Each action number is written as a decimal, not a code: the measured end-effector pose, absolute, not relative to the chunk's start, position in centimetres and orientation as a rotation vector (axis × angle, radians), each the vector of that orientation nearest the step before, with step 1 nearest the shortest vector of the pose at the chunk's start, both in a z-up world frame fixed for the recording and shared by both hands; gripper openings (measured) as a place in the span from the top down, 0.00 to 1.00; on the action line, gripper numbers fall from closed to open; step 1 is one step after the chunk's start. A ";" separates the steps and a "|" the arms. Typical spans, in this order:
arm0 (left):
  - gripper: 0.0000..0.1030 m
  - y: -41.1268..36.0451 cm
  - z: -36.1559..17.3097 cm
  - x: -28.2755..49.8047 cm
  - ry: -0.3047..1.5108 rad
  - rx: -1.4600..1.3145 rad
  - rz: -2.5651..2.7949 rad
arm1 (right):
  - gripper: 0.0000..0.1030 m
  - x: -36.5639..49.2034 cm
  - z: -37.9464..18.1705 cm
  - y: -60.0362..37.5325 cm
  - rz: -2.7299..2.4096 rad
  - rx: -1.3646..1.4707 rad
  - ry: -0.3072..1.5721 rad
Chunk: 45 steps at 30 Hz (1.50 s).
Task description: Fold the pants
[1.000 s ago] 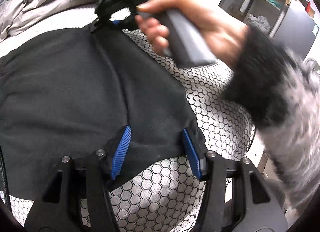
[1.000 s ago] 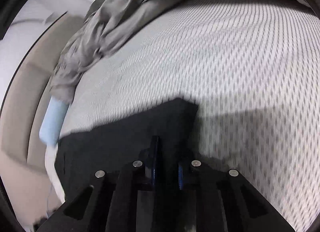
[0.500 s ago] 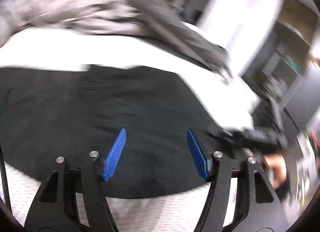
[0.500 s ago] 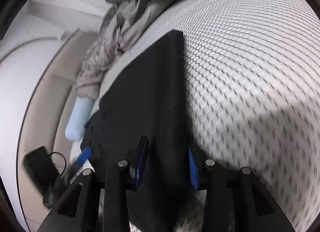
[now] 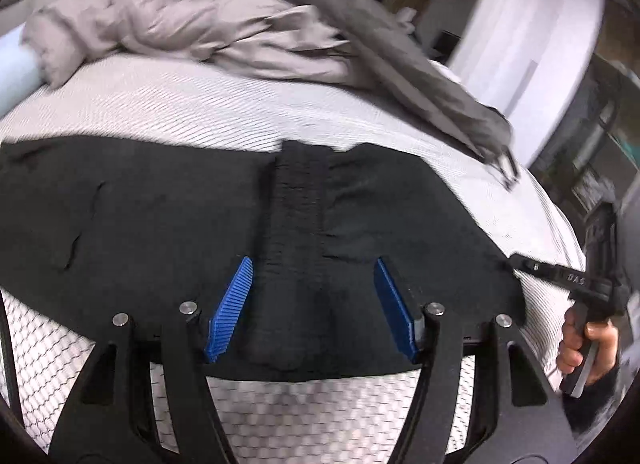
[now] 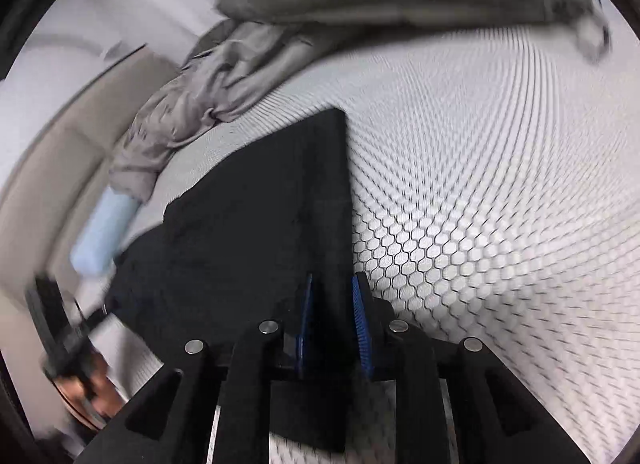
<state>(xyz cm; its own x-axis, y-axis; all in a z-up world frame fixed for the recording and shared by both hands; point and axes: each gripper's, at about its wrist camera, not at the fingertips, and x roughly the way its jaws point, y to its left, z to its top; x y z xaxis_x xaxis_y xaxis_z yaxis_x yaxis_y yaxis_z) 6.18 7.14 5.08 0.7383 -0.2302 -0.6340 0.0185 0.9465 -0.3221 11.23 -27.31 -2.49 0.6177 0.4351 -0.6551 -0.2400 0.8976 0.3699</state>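
Observation:
The black pants (image 5: 168,220) lie spread flat on the white honeycomb-patterned bed, waistband (image 5: 298,200) running toward me. My left gripper (image 5: 312,296) is open, its blue pads on either side of the waistband just above the cloth. In the right wrist view the pants (image 6: 256,232) stretch away as a dark strip. My right gripper (image 6: 332,324) has its pads close together on the edge of the cloth at the pants' right end. That gripper also shows in the left wrist view (image 5: 560,276), held by a hand.
A crumpled grey duvet (image 5: 208,28) lies across the far side of the bed (image 5: 400,120). A light blue roll (image 6: 104,232) sits at the bed's left end by a beige headboard (image 6: 36,192). Shelves stand at the far right.
The right gripper swung from above the pants to their right end and narrowed on the cloth edge. The left gripper drew back and stays open over the waistband.

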 end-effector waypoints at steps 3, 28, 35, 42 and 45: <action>0.42 3.3 5.8 6.1 0.738 -0.207 -0.223 | 0.79 8.5 -0.8 -25.3 0.444 0.177 0.750; 0.75 1.1 5.5 10.6 0.881 -0.087 -0.283 | 0.67 9.8 -2.5 -16.2 0.490 0.002 0.781; 0.74 1.3 1.9 12.9 0.919 -0.014 -0.364 | 0.68 12.8 -5.6 -14.3 0.509 -0.156 0.869; 0.72 3.6 2.3 12.7 0.937 -0.001 -0.413 | 0.68 13.1 -4.9 -18.2 0.281 -0.254 0.827; 0.70 3.8 4.1 12.9 0.891 -0.001 -0.375 | 0.67 12.6 -3.1 -17.1 0.328 -0.188 0.793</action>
<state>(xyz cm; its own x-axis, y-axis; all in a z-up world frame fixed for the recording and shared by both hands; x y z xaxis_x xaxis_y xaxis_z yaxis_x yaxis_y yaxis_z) 12.90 3.85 4.08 0.5680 -0.3197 -0.7584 0.3190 0.9350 -0.1552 12.61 -17.11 -3.11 0.6552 0.2173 -0.7235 -0.3569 0.9332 -0.0429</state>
